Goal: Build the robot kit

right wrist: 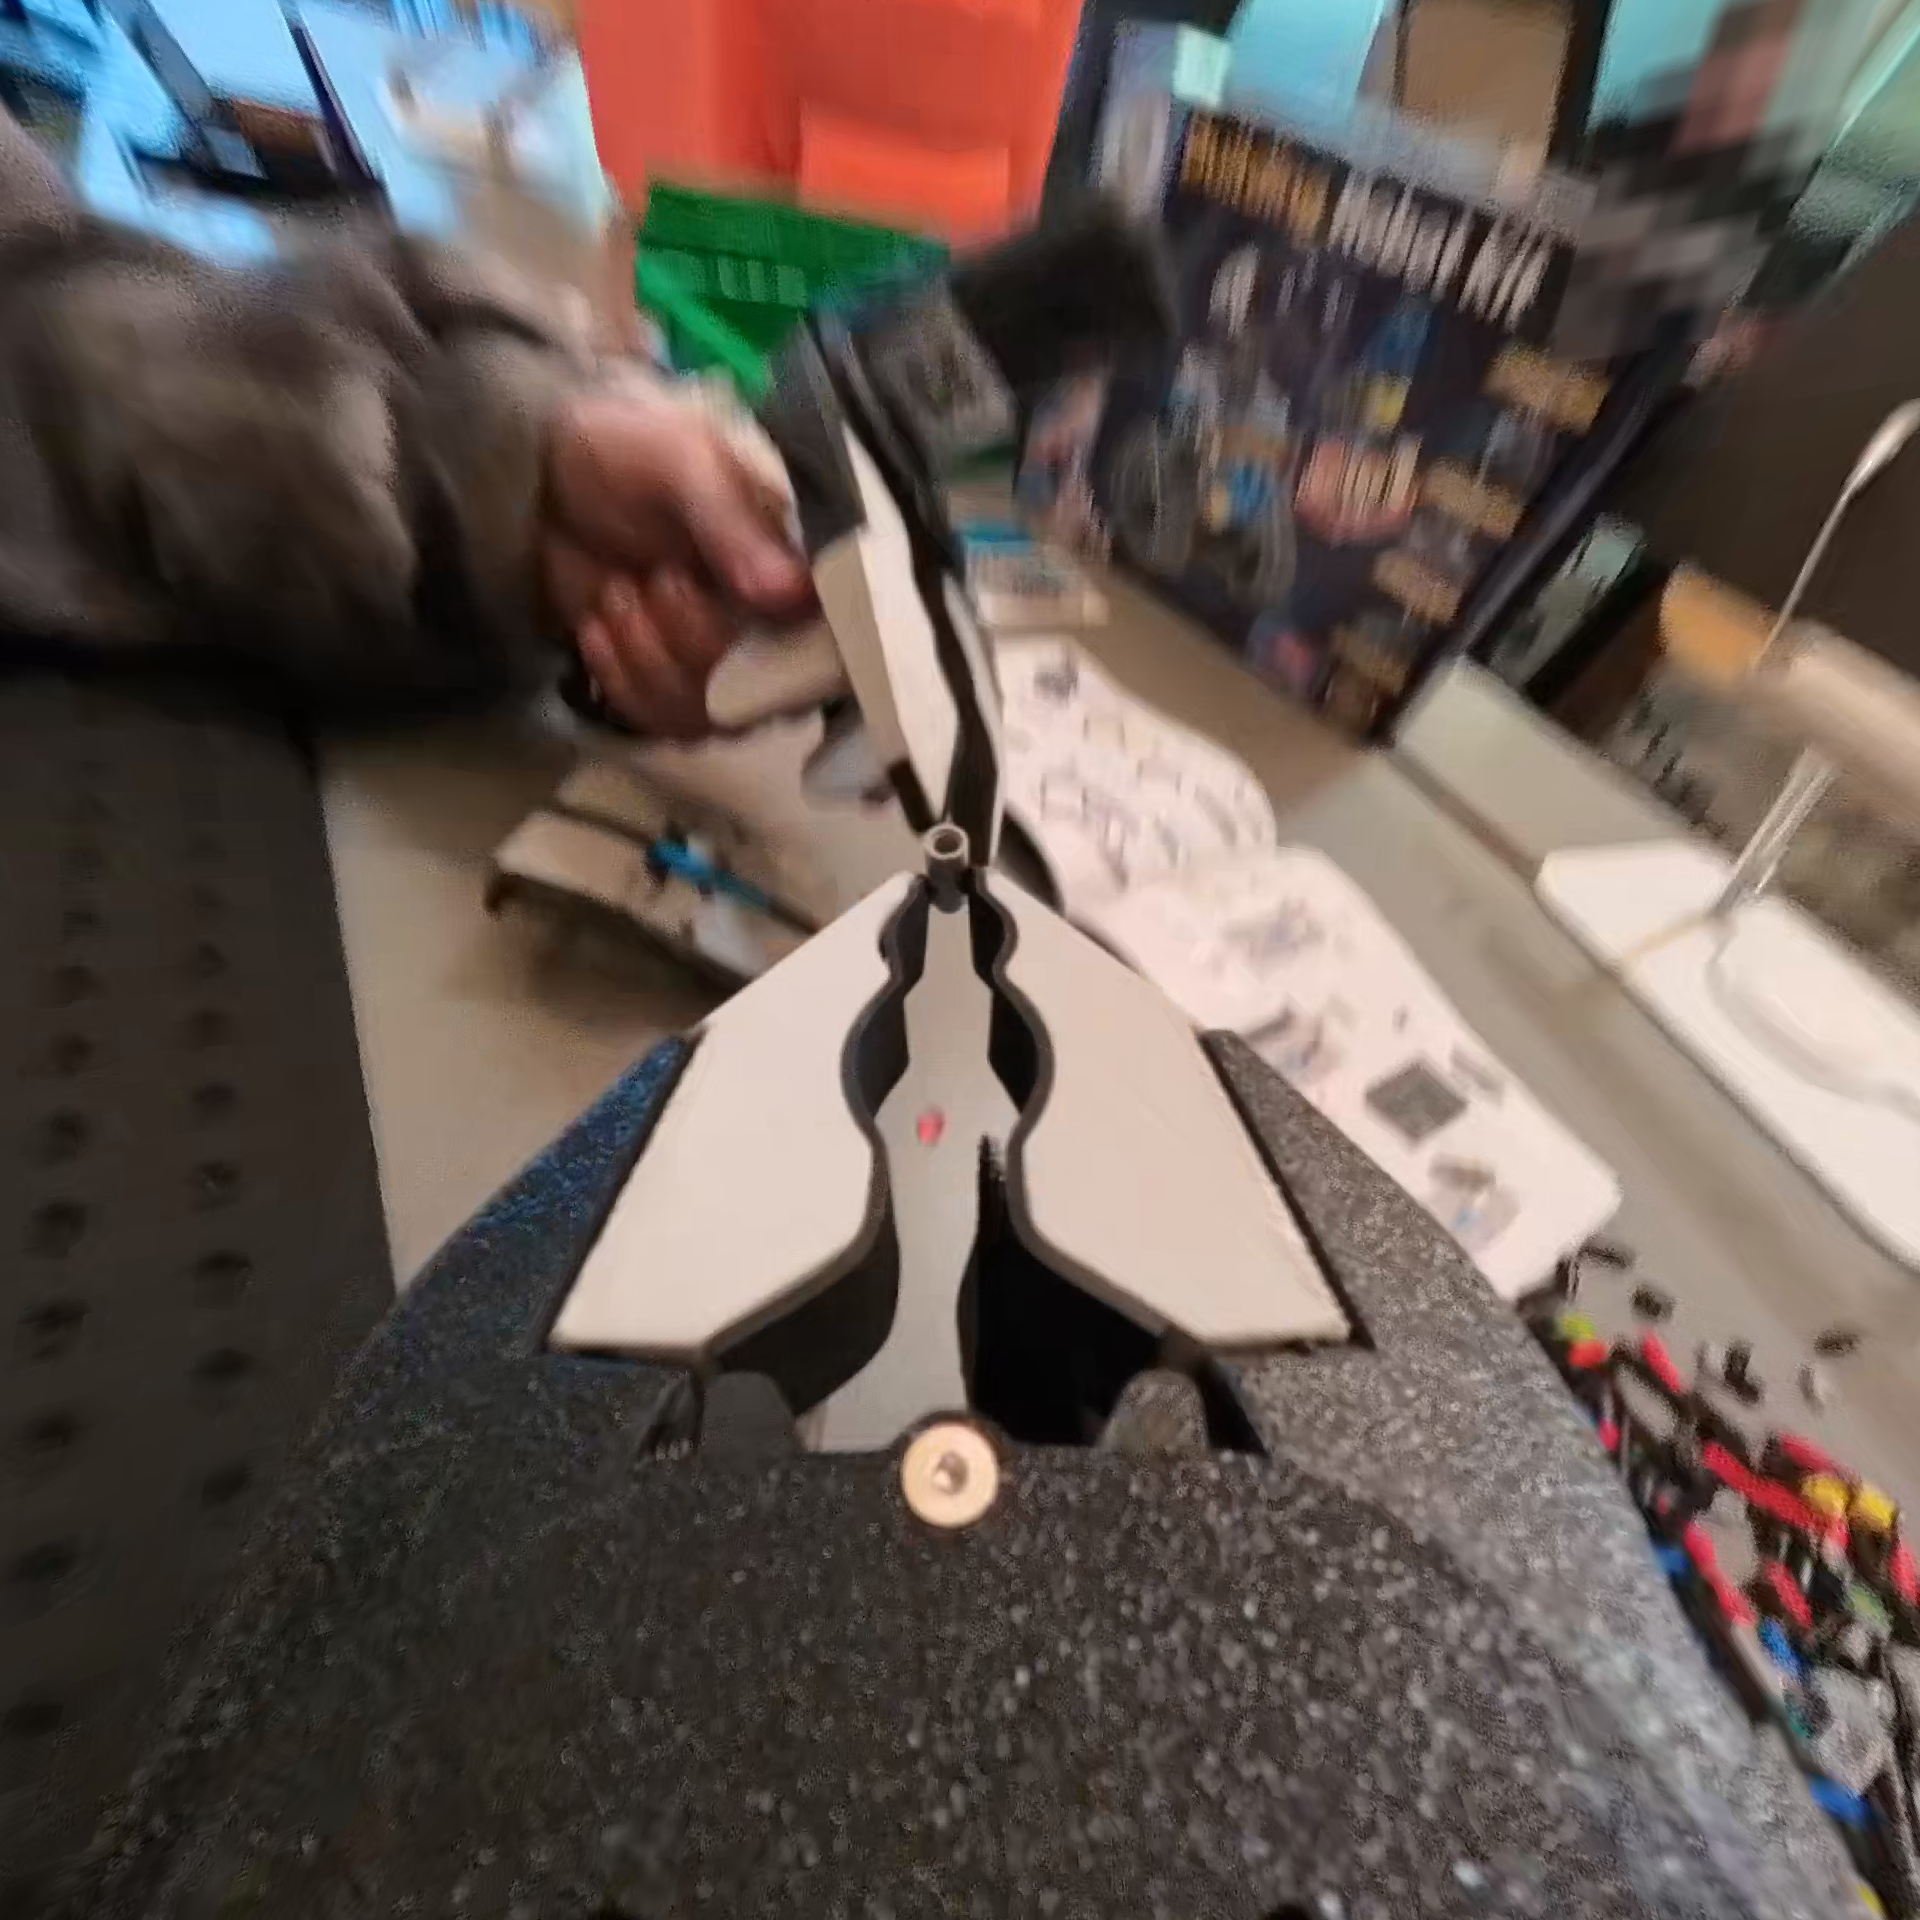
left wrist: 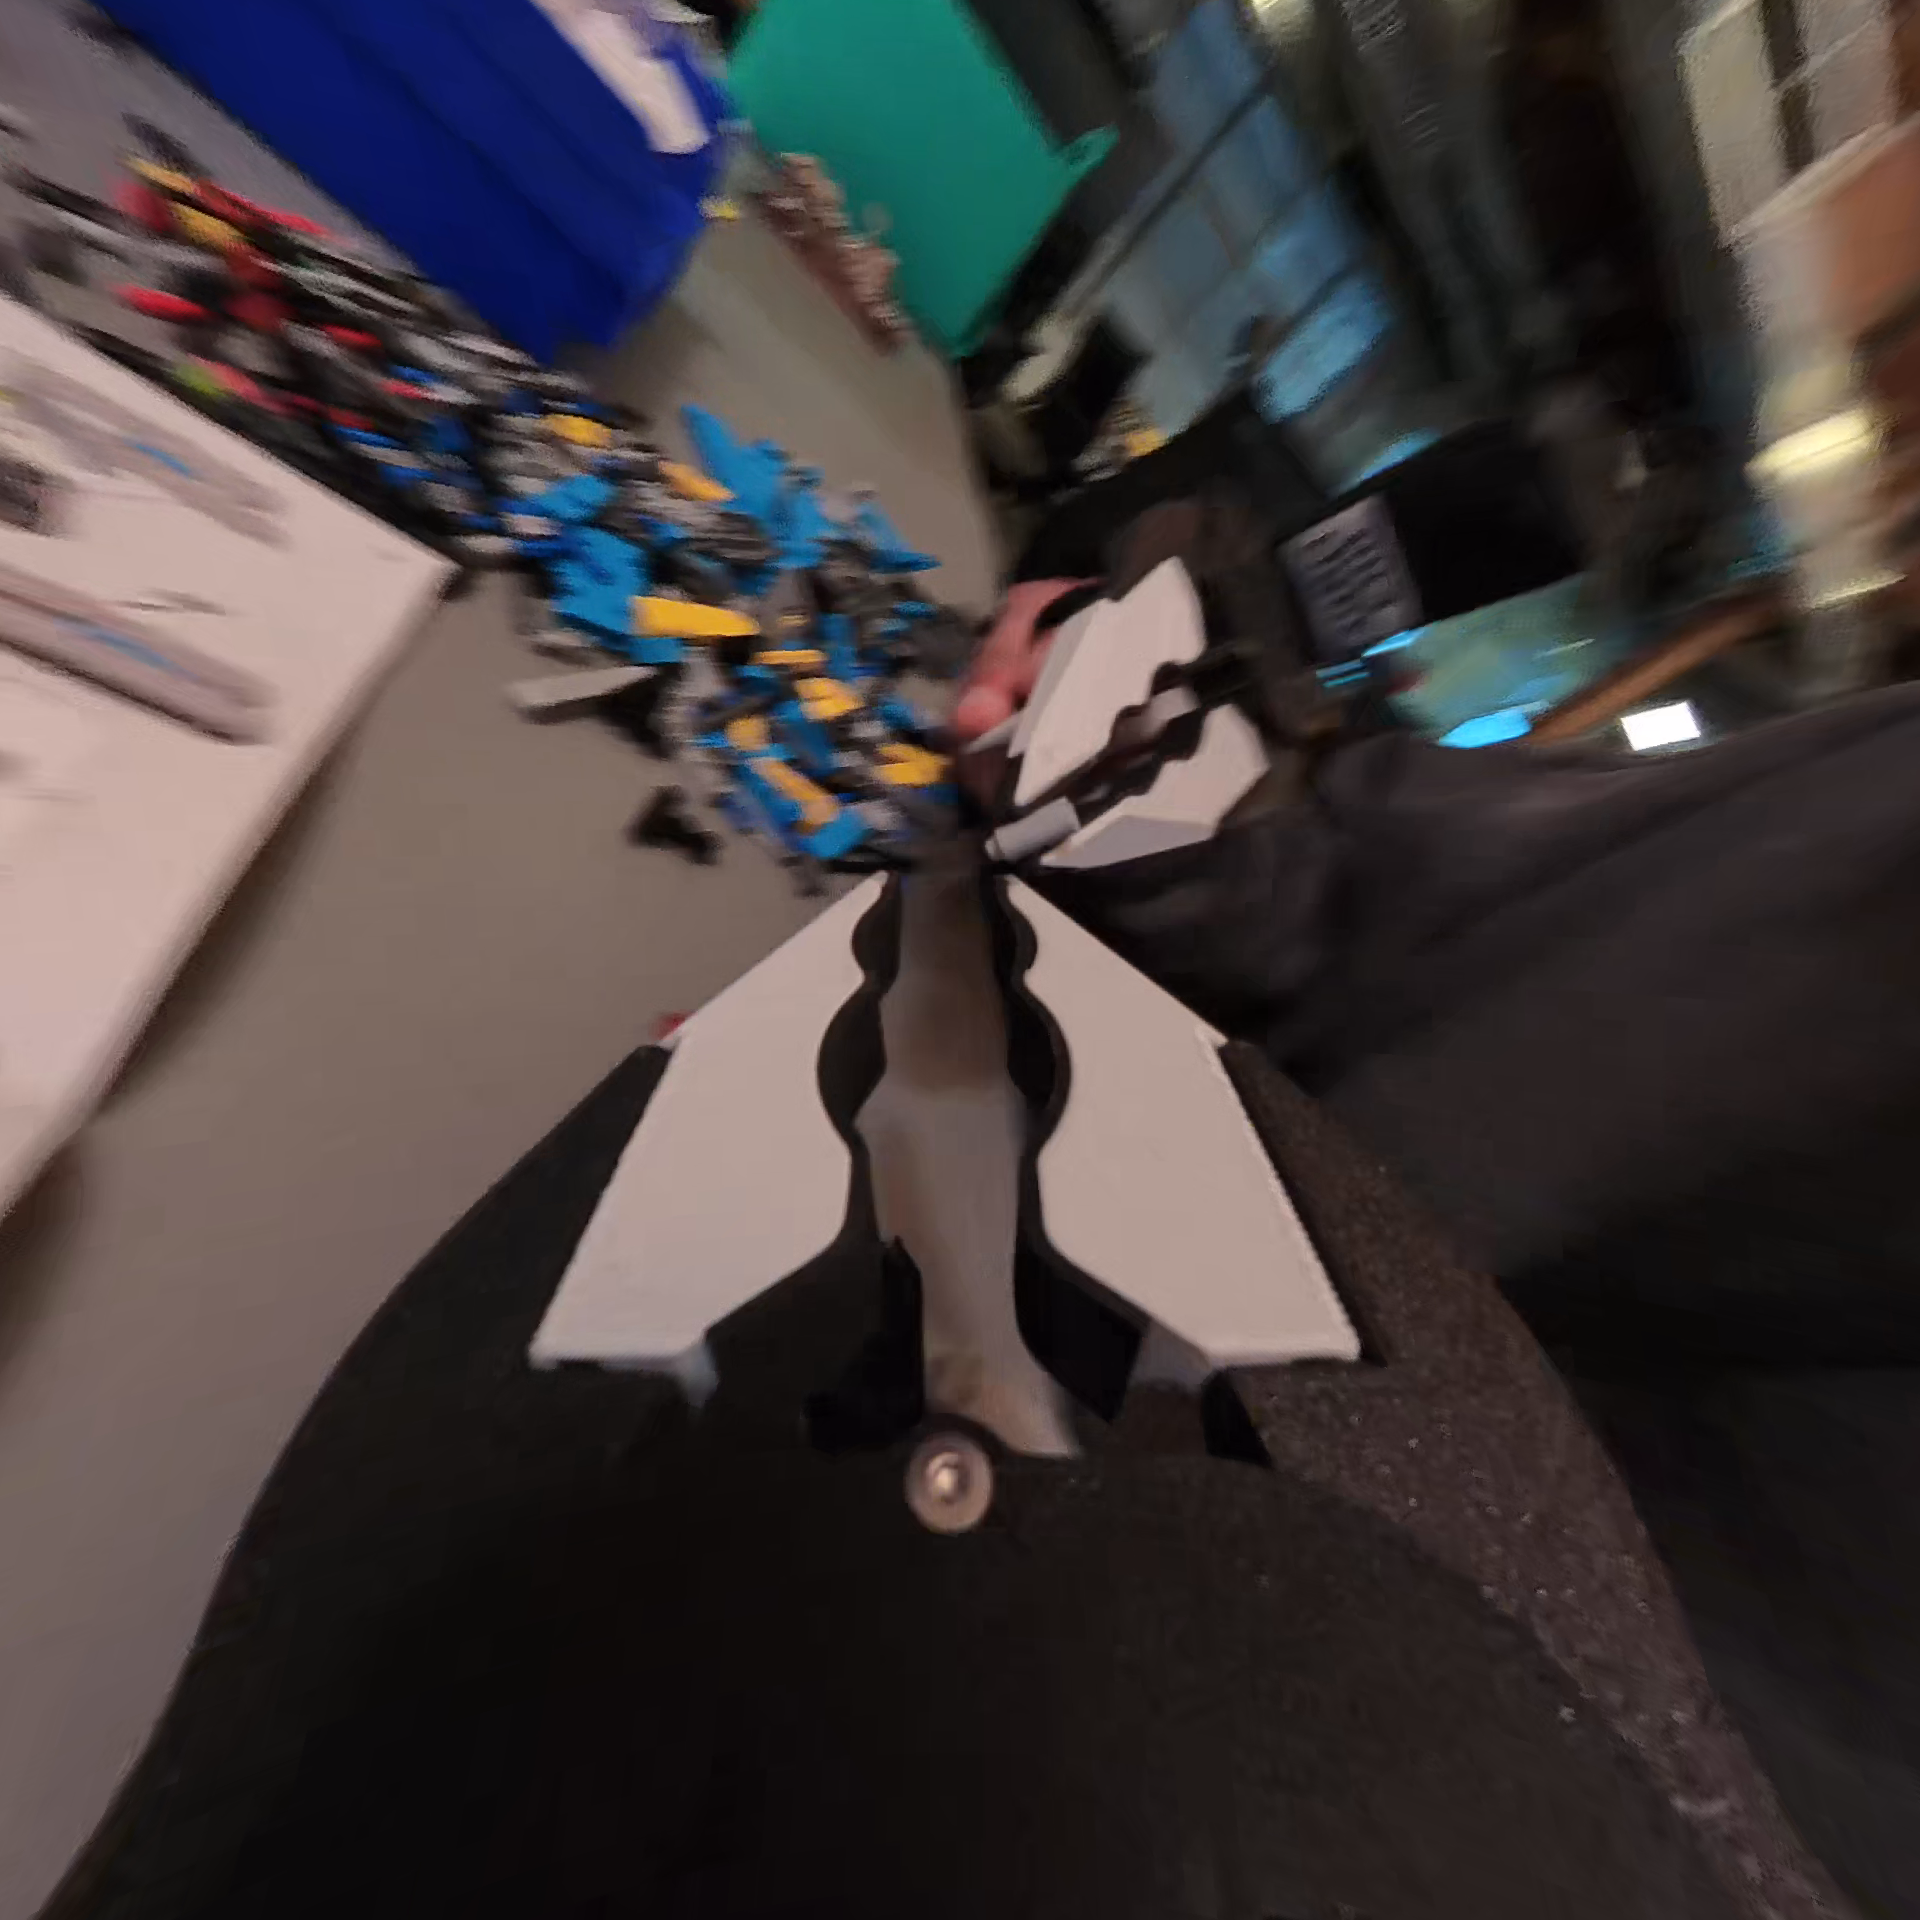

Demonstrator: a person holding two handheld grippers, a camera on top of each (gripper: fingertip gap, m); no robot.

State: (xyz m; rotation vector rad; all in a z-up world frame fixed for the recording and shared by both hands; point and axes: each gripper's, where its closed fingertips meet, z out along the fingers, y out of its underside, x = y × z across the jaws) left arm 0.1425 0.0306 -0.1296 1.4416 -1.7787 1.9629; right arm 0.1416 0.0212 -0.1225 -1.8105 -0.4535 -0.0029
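Note:
My right gripper (right wrist: 948, 902) is shut on a small grey tube-shaped pin (right wrist: 948, 854) that stands up out of its fingertips. My left gripper (left wrist: 943, 881) has its jaws nearly together on a small dark piece (left wrist: 951, 850), which is blurred. The two grippers meet tip to tip above the grey table (left wrist: 436, 935). The right gripper shows in the left wrist view (left wrist: 1122, 717), held by a hand (left wrist: 1003, 655). The left gripper shows in the right wrist view (right wrist: 925, 665), pointing down at the pin, with a hand (right wrist: 644, 561) behind it.
A pile of blue, yellow and black bricks (left wrist: 717, 623) lies beyond the tips; red and black ones (right wrist: 1766, 1507) lie at right. White printed sheets (right wrist: 1195, 883) cover the table's middle. A blue bin (left wrist: 468, 135), a green bin (left wrist: 914, 135), a dark printed box (right wrist: 1351, 416) and a grey curved part (right wrist: 644, 883) stand around. Both grippers' tips are close together, under 4 cm apart.

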